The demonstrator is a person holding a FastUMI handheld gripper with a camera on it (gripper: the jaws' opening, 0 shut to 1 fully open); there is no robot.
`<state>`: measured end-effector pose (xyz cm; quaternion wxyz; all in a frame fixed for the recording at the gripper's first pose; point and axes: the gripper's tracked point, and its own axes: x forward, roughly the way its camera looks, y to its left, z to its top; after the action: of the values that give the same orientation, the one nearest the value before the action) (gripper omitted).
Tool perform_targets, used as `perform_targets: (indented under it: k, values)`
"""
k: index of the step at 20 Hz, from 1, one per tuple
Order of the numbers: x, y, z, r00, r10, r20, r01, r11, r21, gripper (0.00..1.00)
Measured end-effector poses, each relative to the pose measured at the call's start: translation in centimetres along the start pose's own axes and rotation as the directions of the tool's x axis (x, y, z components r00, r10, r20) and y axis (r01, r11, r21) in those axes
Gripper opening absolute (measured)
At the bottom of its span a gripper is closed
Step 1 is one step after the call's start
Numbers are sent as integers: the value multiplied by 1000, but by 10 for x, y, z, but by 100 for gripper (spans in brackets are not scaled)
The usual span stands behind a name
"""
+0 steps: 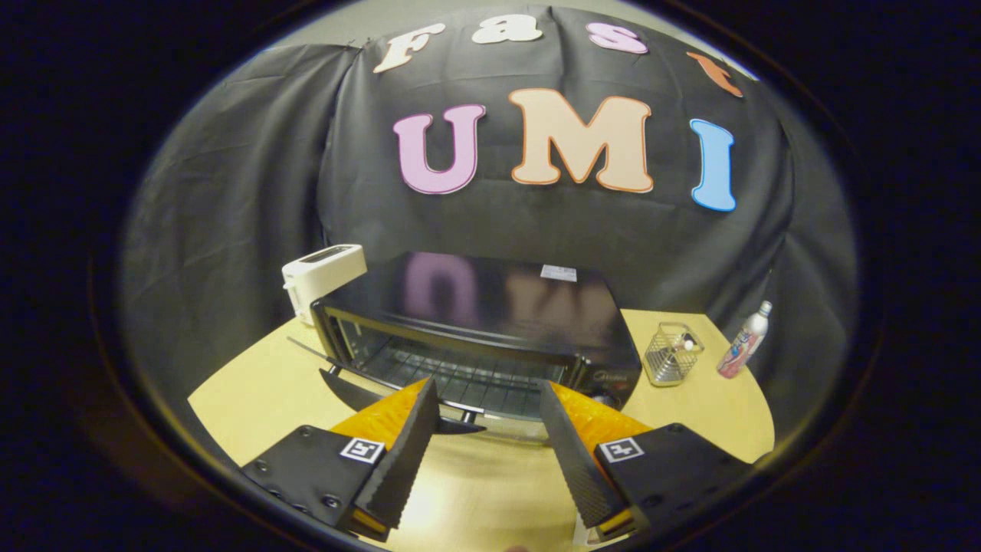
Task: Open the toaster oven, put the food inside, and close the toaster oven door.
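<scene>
While the gripper hangs just above the light wooden table, its jaws stand released, spread well apart with nothing between them but bare tabletop and the front of the toaster oven just ahead. The oven is a black box set near the middle of the table, its glossy top mirroring the cloth wall behind it. Its door is lowered forward and hangs open, so the wire rack inside is plain to see; the dark handle bar along the door's free edge lies between the two fingertips, level with them, though whether either finger touches it cannot be told. The left fingertip overlaps the door's edge in the gripper view, and the right fingertip sits before the oven's lower right corner, beside its control panel.

Behind the oven's left rear corner stands a white slot toaster, close to the cloth. To the right of the oven, apart from it, a small wire basket rests on the table with a small object inside that is too small to make out. Farther right again, a slim bottle with a white cap and a pink label stands tilted in the fisheye view, near the table's far right edge.
</scene>
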<state>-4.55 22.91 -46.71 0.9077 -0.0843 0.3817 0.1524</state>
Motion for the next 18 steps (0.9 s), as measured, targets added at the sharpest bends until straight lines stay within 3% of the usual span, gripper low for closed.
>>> perform_targets:
  k: [9, 18]
  values:
    - [-33, 21, -95, 986, 60, -158, -61, 998, 4, 88]
    - [-16, 23, -161, 948, 94, -303, -85, 996, 40, 90]
